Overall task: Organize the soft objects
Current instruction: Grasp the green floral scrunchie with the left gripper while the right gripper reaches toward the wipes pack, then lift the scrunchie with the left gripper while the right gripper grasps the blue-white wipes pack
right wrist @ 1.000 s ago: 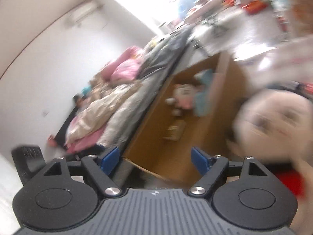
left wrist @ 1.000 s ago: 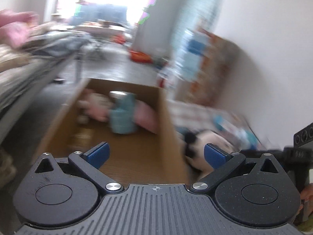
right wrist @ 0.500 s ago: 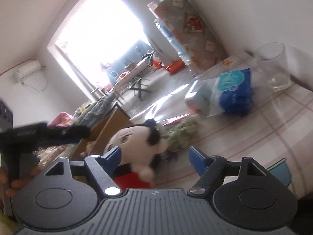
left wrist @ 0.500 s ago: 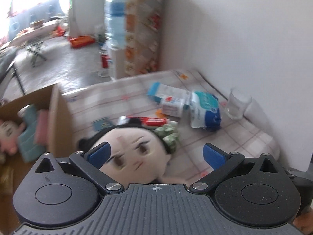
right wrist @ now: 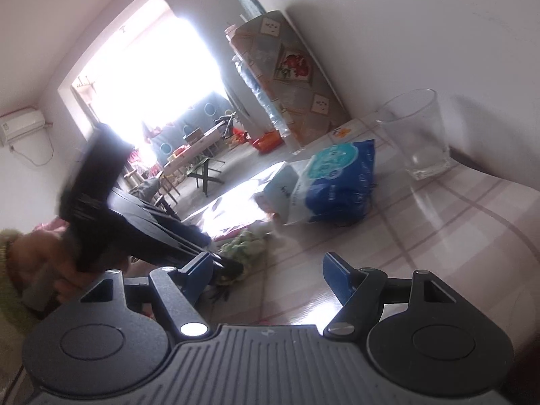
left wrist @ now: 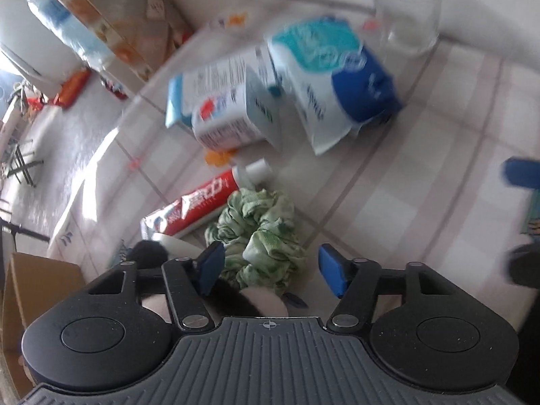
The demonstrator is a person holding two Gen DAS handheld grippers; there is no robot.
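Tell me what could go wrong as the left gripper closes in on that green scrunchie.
The left gripper is closing with the green scrunchie between its fingers; the plush doll underneath might get pinched too. The toothpaste tube touches the scrunchie and could be dragged along.

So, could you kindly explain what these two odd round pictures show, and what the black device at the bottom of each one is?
Each picture comes from a wide-angle camera fixed on a hand-held gripper, looking forward along its two blue-tipped fingers. There is no robot: a person holds one gripper in each hand.

The left gripper looks steeply down at a checked tablecloth. Its jaws are closing around a green scrunchie, but the pads do not clearly press it yet. Beyond lie a red toothpaste tube, a white carton, a blue tissue pack and a glass. Part of a plush doll shows beneath the gripper.

The right gripper looks more level across the same table and holds nothing.
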